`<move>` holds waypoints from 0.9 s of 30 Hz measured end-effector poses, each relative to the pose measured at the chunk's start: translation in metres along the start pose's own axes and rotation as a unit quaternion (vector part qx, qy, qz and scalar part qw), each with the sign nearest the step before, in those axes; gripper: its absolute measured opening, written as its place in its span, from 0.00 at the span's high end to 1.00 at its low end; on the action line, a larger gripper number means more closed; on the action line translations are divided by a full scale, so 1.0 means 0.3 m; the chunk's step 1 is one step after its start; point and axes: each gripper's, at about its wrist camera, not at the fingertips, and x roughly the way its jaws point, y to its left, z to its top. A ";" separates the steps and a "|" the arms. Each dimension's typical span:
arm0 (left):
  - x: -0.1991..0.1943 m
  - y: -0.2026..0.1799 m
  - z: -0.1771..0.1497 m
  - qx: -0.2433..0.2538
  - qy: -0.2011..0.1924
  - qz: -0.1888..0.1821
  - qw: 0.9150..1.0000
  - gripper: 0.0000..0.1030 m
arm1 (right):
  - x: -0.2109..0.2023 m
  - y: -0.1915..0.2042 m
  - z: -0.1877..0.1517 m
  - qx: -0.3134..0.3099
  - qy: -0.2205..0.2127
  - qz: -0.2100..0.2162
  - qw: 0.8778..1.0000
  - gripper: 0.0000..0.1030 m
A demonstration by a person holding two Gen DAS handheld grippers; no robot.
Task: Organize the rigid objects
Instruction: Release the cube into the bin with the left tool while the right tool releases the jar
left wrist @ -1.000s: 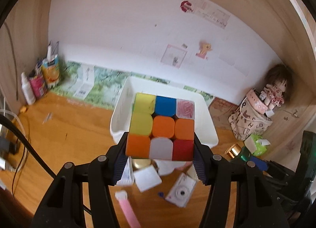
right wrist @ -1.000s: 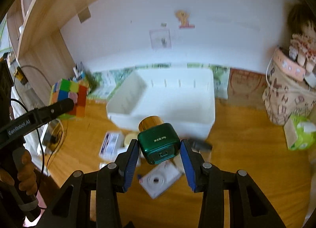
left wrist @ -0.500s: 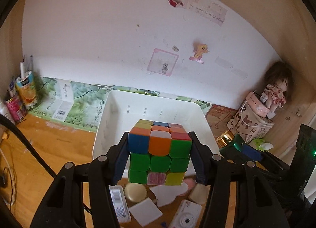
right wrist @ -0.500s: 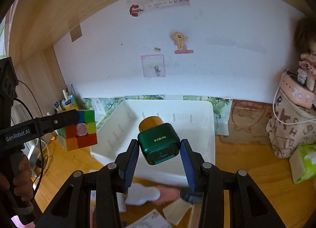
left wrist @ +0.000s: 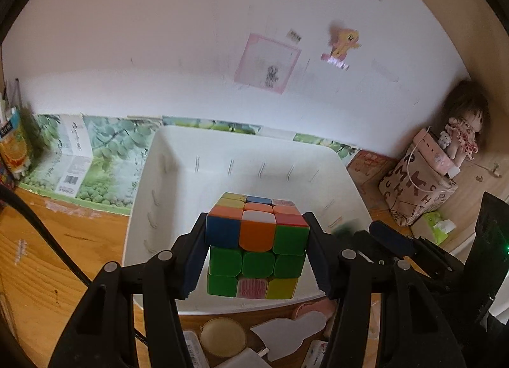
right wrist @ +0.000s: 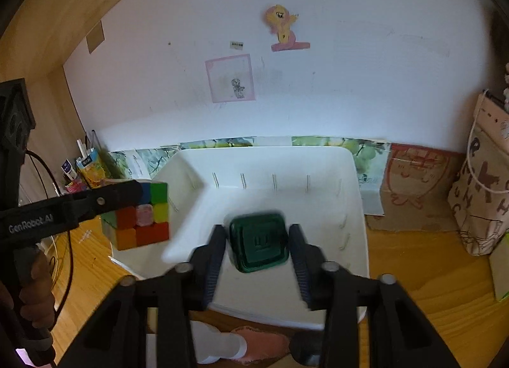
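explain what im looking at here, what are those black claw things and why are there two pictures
The black claws are two-finger grippers that a person holds, one in each hand. Each carries a wide-angle camera looking along its fingers, so there is one picture per gripper.

The left gripper is clamped on a colourful puzzle cube above a white bin on a wooden desk. The right view also shows it from the side, with the hand holding it.

The right gripper has a blurred dark green object between its jaws, over the bin. The jaws have just been closing, but the blur hides whether they grip it.

Small items lie in front of the bin.
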 end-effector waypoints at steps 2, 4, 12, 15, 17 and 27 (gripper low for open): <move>0.030 0.005 -0.002 -0.001 0.012 0.002 1.000 0.41 | 0.023 0.006 -0.002 -0.003 0.009 -0.004 1.000 0.67; 0.051 0.009 -0.004 -0.002 0.022 0.005 1.000 0.41 | 0.043 0.006 -0.008 -0.002 0.019 -0.003 1.000 0.67; 0.092 0.017 -0.011 -0.008 0.037 0.013 0.999 0.39 | 0.041 -0.009 -0.012 0.008 0.021 -0.007 1.000 0.67; 0.072 0.007 -0.006 -0.002 0.023 0.017 1.000 0.25 | 0.030 -0.014 -0.010 0.011 0.020 -0.008 1.000 0.67; 0.054 0.001 -0.004 0.001 0.014 0.020 1.000 0.23 | 0.022 -0.018 -0.008 0.015 0.019 -0.008 1.000 0.66; -0.112 -0.029 0.016 0.002 -0.042 0.039 0.998 0.20 | -0.106 0.015 0.025 0.009 -0.026 0.012 1.000 0.39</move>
